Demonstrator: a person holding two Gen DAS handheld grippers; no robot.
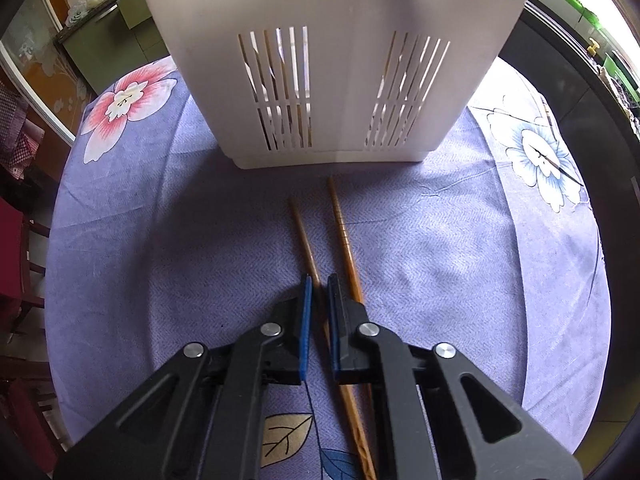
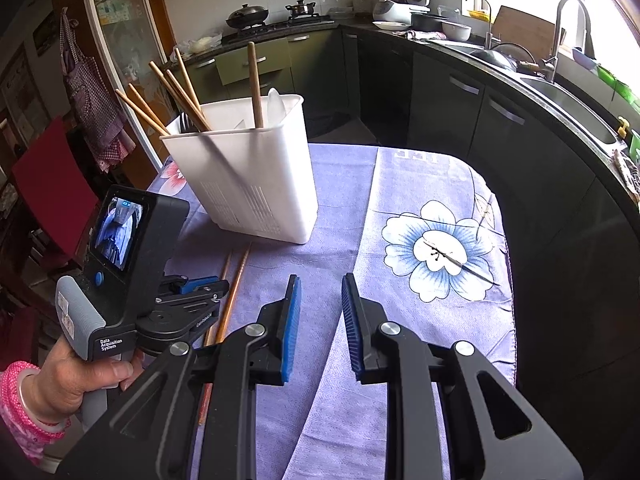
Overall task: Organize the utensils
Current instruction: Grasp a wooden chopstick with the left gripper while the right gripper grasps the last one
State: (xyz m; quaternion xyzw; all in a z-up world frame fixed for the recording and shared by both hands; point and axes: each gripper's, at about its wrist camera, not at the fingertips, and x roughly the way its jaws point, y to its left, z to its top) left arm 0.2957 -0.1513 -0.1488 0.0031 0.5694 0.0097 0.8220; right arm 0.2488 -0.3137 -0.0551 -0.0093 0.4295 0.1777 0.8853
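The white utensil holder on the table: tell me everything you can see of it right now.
The white utensil holder is a tall, boxy, plastic-looking bin standing upright on the purple floral tablecloth. Two panels of narrow slits vent its lower front. An inner divider splits it: several wooden chopsticks lean out of the left side, a thicker wooden handle and a white spoon stand at the right. Neither gripper touches it.

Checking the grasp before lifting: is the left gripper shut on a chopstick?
Shut. In the left wrist view the left gripper has its blue pads closed on the left chopstick; the right chopstick lies outside.
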